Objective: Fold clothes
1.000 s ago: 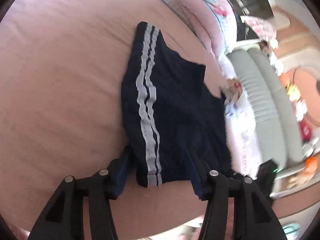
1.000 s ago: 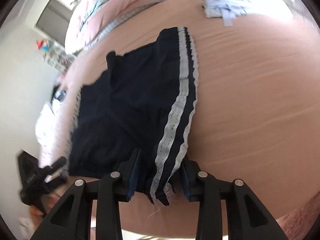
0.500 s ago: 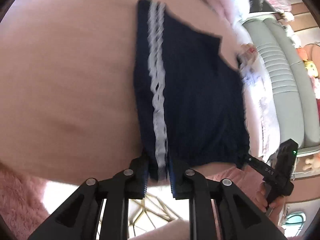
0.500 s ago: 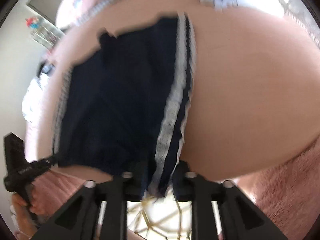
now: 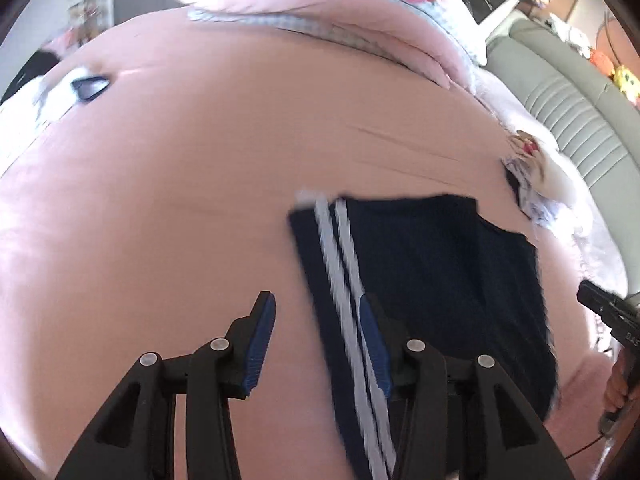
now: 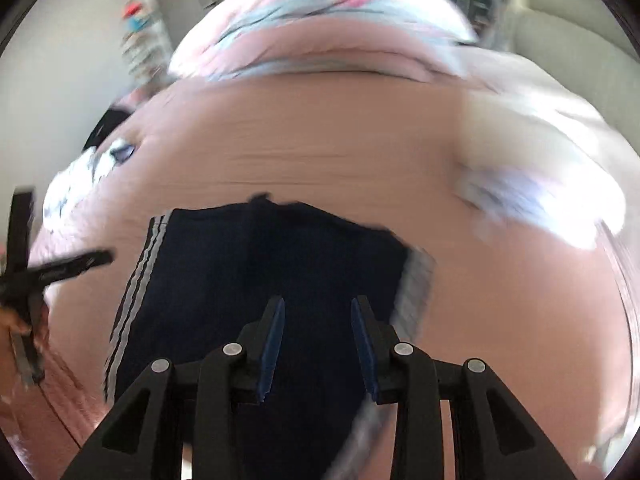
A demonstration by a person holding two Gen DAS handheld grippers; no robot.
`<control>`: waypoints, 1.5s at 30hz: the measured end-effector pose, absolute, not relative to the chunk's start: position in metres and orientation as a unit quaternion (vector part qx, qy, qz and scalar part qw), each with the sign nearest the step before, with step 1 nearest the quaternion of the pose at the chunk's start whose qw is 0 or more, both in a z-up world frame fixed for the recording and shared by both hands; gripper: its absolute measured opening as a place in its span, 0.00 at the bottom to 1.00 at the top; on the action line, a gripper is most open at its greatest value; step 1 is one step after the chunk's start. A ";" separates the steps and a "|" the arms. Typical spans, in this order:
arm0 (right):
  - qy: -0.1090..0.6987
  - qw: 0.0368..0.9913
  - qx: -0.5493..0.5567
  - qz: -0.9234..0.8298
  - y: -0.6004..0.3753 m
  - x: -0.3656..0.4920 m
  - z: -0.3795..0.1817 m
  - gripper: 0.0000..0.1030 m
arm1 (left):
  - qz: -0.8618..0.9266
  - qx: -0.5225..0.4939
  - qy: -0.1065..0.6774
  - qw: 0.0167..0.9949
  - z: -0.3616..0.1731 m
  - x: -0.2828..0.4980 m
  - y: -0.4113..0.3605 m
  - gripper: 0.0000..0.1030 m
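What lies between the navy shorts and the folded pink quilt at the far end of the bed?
Only bare pink sheet between the navy shorts and the quilt, clearest in the left wrist view.

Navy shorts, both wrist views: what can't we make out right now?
- Left wrist: near hem of the navy shorts hidden behind the left gripper and frame edge.
- Right wrist: motion blur smears the shorts' right edge; near hem hidden behind the right gripper.

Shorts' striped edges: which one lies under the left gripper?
The edge with two crisp white stripes; it runs between the open left gripper fingers.
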State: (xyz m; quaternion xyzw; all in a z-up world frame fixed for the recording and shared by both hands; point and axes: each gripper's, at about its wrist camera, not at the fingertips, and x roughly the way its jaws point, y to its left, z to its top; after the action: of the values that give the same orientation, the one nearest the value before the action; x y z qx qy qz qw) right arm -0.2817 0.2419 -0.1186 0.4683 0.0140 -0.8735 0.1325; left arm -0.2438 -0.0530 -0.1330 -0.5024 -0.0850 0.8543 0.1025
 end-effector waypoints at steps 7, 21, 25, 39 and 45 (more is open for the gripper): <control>0.110 0.187 0.523 -0.825 0.178 -0.363 -0.164 0.33 | 0.849 -0.506 -0.058 0.140 -0.162 -0.286 -0.030 0.24; 0.078 0.191 0.488 -0.848 0.155 -0.395 -0.181 0.33 | 0.868 -0.483 -0.111 0.037 -0.163 -0.277 -0.098 0.12; 0.067 0.192 0.480 -0.853 0.156 -0.392 -0.173 0.33 | 0.864 -0.494 -0.093 0.037 -0.166 -0.283 -0.103 0.12; 0.063 0.165 0.485 -0.856 0.170 -0.400 -0.178 0.33 | 0.806 -0.505 -0.281 0.131 -0.192 -0.304 -0.135 0.38; 0.074 0.195 0.490 -0.846 0.167 -0.393 -0.173 0.34 | 0.827 -0.498 -0.227 0.130 -0.191 -0.314 -0.122 0.06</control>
State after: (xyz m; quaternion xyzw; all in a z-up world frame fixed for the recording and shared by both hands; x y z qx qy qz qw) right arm -0.3933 0.1673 -0.1732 0.4902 0.0744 -0.8463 0.1950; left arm -0.3138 -0.1216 -0.1907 -0.4983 -0.2274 0.8265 0.1297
